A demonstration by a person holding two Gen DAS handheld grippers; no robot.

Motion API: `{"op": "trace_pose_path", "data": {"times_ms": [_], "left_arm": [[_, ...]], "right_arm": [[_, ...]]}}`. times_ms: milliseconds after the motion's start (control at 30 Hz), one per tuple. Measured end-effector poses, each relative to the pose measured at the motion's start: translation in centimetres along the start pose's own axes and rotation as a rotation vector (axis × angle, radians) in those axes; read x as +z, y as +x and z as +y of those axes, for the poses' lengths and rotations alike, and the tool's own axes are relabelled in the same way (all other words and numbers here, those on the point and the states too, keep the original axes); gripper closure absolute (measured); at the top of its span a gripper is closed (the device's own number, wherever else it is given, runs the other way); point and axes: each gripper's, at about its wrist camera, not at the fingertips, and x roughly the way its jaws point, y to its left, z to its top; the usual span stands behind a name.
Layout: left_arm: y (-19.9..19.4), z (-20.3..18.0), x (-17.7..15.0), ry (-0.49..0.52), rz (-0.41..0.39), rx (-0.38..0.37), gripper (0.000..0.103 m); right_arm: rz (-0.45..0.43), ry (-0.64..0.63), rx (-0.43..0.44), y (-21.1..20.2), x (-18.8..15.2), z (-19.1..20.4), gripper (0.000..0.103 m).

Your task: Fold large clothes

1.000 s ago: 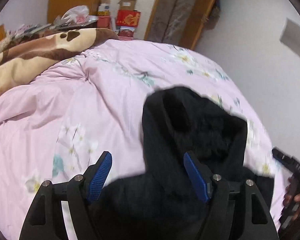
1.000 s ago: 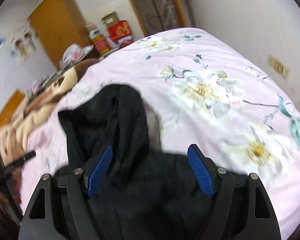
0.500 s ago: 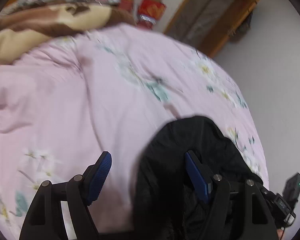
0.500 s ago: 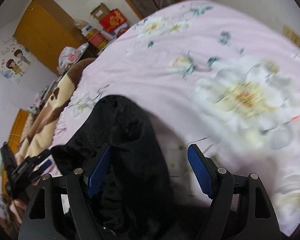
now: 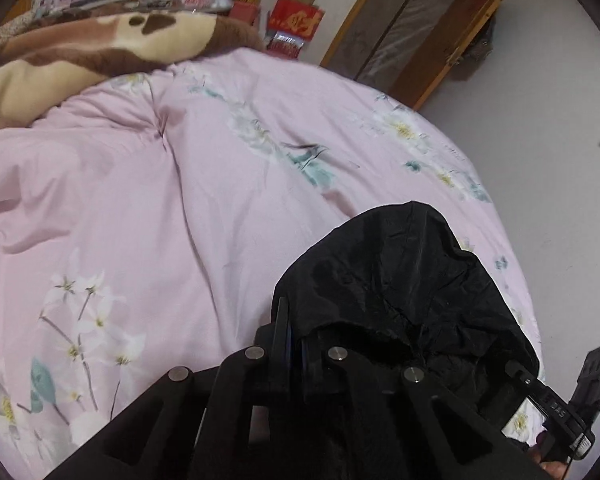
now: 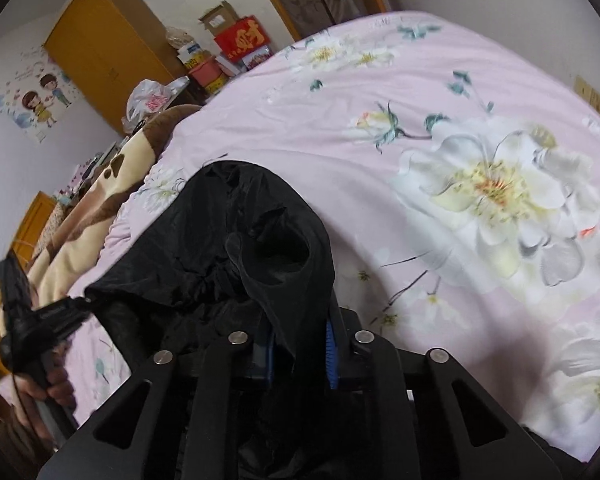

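**Both tools clenched on black garment, lifted over bed**

Left tool (image 5: 294,354): fingers drawn together on an edge of the black garment (image 5: 400,280), lower centre of its frame. Right tool (image 6: 300,354): blue pads nearly closed, a fold of the same garment (image 6: 236,248) pinched between them. The cloth bunches between the two grips at lower centre of both views and appears to hang just above the bed (image 5: 180,200); whether it touches the cover cannot be told.

Assessment: the step in hand is likely spreading the garment before a fold. Advise drawing the two tools apart evenly until the held edge is taut, then lowering it flat onto the bare pink area; thin, slippery-looking cloth may slide from a light pinch.

Surface: pink floral quilt cover, soft and creased. Brown-and-cream blanket (image 5: 80,52) at upper left. Orange wardrobe (image 6: 108,48), red boxes (image 6: 242,40), wooden door frame (image 5: 420,40) along the top.
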Motion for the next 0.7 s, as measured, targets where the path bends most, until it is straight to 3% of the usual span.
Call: {"op": "trace_pose_path", "data": {"times_ms": [133,333,700], "left_arm": [[-4.1,-0.7,-1.8,0.083,-0.079,-0.054,0.1],[-9.0,0.4,-5.4,0.083,-0.113,-0.114,0.1],[-13.1,3.2,-11.6,0.065,-0.094,-0.094,0.099]], "right_arm": [[-0.062,-0.071,0.005,-2.9,-1.6,0.8,0.088],[-0.093,-0.167,-0.006,-7.8,-5.5,1.5,0.089],[-0.001,-0.189,-0.024,-11.5,-10.6,1.1,0.089]]}}
